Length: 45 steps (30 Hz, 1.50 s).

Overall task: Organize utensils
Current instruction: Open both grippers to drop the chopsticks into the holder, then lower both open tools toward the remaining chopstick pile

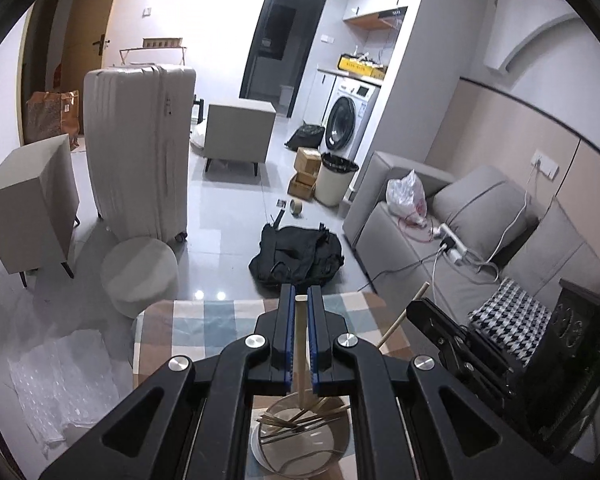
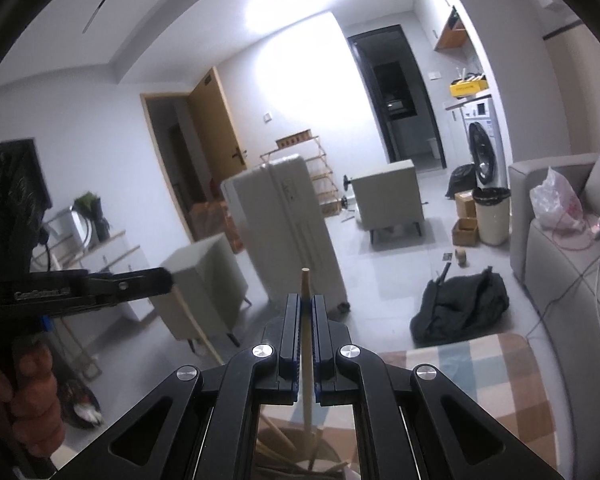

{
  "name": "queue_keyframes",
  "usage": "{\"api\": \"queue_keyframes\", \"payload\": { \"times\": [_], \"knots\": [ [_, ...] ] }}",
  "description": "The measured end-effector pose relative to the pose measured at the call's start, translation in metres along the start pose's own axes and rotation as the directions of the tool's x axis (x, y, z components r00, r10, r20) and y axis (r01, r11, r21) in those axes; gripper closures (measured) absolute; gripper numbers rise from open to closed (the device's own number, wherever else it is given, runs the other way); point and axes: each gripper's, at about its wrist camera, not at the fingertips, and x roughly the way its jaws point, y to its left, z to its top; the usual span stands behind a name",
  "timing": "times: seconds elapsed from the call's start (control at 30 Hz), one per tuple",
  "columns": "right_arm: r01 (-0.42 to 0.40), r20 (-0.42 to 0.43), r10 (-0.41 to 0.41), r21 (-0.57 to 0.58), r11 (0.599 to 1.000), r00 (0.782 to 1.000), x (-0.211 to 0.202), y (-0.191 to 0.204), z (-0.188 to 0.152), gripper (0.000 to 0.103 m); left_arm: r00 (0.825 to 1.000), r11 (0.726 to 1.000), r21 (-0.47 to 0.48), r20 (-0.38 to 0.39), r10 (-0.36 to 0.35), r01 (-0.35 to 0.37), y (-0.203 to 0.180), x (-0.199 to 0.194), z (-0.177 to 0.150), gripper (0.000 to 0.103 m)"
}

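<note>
Pale wooden chopstick (image 1: 301, 344) clamped in the closed left gripper (image 1: 299, 300), long axis running 12 to 6 o'clock, lower end toward the clear glass bowl (image 1: 300, 446) at 6 o'clock; right gripper (image 2: 307, 312) likewise grips a second wooden stick (image 2: 306, 344).

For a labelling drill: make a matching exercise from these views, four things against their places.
Things:
1. suitcase
2. black bag
3. plastic bag
4. chopstick

Places:
a. on the sofa
b. standing upright on the floor
c. clamped in the left gripper
d. slumped on the floor near the sofa

Pairs: 1-b, 2-d, 3-a, 4-c
</note>
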Motion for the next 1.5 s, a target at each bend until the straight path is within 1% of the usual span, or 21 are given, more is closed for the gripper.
{"api": "queue_keyframes", "payload": {
  "times": [0.17, 0.33, 0.4, 0.57, 0.63, 0.67, 0.77, 0.8, 0.83, 0.87, 0.93, 0.97, 1.03, 1.07, 1.13, 1.17, 1.23, 1.3, 1.37, 1.43, 1.5],
  "knots": [
    [0.011, -0.022, -0.013, -0.059, 0.998, 1.0, 0.007, 0.005, -0.017, 0.099, 1.0, 1.0, 0.025, -0.011, 0.008, -0.008, 0.0, 0.001, -0.008, 0.102],
    [0.013, -0.063, -0.02, -0.115, 0.993, 0.998, 0.011, 0.011, -0.033, 0.099, 0.998, 0.998, 0.058, -0.058, 0.011, -0.007, -0.003, 0.007, -0.02, 0.102],
    [0.015, -0.085, -0.026, -0.119, 0.993, 0.996, 0.012, 0.011, -0.041, 0.099, 0.996, 0.998, 0.057, -0.085, -0.003, 0.008, -0.004, 0.012, -0.023, 0.102],
    [0.019, -0.159, -0.04, -0.131, 0.991, 0.986, 0.016, 0.011, -0.056, 0.099, 0.982, 0.999, 0.05, -0.188, -0.007, 0.017, -0.003, 0.023, -0.038, 0.102],
    [0.011, -0.194, -0.034, -0.122, 0.992, 0.98, 0.015, 0.011, -0.062, 0.098, 0.971, 0.999, 0.034, -0.238, -0.023, 0.032, -0.001, 0.027, -0.043, 0.102],
    [0.012, -0.208, -0.037, -0.12, 0.993, 0.977, 0.014, 0.011, -0.063, 0.098, 0.969, 0.999, 0.028, -0.247, -0.025, 0.033, -0.001, 0.026, -0.044, 0.102],
    [0.041, -0.211, -0.059, -0.093, 0.995, 0.976, -0.001, 0.01, -0.064, 0.09, 0.96, 1.0, -0.005, -0.279, -0.022, 0.022, 0.001, 0.02, -0.044, 0.1],
    [0.046, -0.214, -0.061, -0.076, 0.996, 0.975, -0.007, 0.009, -0.066, 0.077, 0.958, 1.0, -0.015, -0.286, -0.021, 0.017, 0.001, 0.017, -0.044, 0.096],
    [0.057, -0.215, -0.069, -0.06, 0.997, 0.974, -0.012, 0.008, -0.066, 0.065, 0.958, 1.0, -0.027, -0.285, -0.017, 0.009, 0.002, 0.01, -0.043, 0.089],
    [0.066, -0.21, -0.073, -0.04, 0.997, 0.975, -0.02, 0.006, -0.066, 0.064, 0.96, 1.0, -0.029, -0.278, -0.012, 0.004, 0.002, 0.005, -0.043, 0.086],
    [0.071, -0.202, -0.073, -0.016, 0.997, 0.977, -0.031, 0.006, -0.065, 0.064, 0.967, 1.0, -0.022, -0.256, 0.011, -0.017, 0.001, -0.009, -0.045, 0.072],
    [0.079, -0.199, -0.08, -0.009, 0.997, 0.977, -0.036, 0.007, -0.065, 0.064, 0.97, 1.0, -0.02, -0.243, 0.017, -0.023, 0.0, -0.016, -0.045, 0.07],
    [0.093, -0.194, -0.09, 0.009, 0.996, 0.977, -0.05, 0.008, -0.064, 0.061, 0.975, 0.999, -0.016, -0.219, 0.034, -0.038, 0.0, -0.027, -0.048, 0.059],
    [0.098, -0.191, -0.093, 0.014, 0.995, 0.977, -0.055, 0.009, -0.065, 0.06, 0.977, 0.998, -0.012, -0.208, 0.05, -0.054, -0.003, -0.035, -0.049, 0.056],
    [0.111, -0.177, -0.105, 0.021, 0.994, 0.978, -0.068, 0.013, -0.065, 0.052, 0.98, 0.998, -0.011, -0.191, 0.065, -0.069, -0.004, -0.044, -0.053, 0.047],
    [0.116, -0.171, -0.11, 0.026, 0.993, 0.979, -0.074, 0.014, -0.065, 0.05, 0.981, 0.997, -0.013, -0.182, 0.073, -0.076, -0.007, -0.054, -0.055, 0.046],
    [0.12, -0.152, -0.114, 0.034, 0.992, 0.982, -0.089, 0.018, -0.066, 0.04, 0.983, 0.995, -0.018, -0.163, 0.09, -0.094, -0.007, -0.063, -0.06, 0.043],
    [0.125, -0.138, -0.119, 0.03, 0.992, 0.983, -0.098, 0.02, -0.065, 0.036, 0.984, 0.994, -0.017, -0.144, 0.105, -0.109, -0.008, -0.069, -0.064, 0.042],
    [0.124, -0.127, -0.12, 0.03, 0.992, 0.985, -0.106, 0.023, -0.065, 0.034, 0.984, 0.992, -0.01, -0.124, 0.125, -0.127, -0.012, -0.079, -0.07, 0.039],
    [0.122, -0.117, -0.117, 0.034, 0.992, 0.986, -0.114, 0.027, -0.066, 0.028, 0.983, 0.989, -0.003, -0.113, 0.145, -0.146, -0.013, -0.085, -0.074, 0.034],
    [0.12, -0.108, -0.116, 0.034, 0.992, 0.987, -0.121, 0.028, -0.068, 0.023, 0.982, 0.987, 0.002, -0.103, 0.158, -0.159, -0.014, -0.085, -0.076, 0.033]
  ]
}}
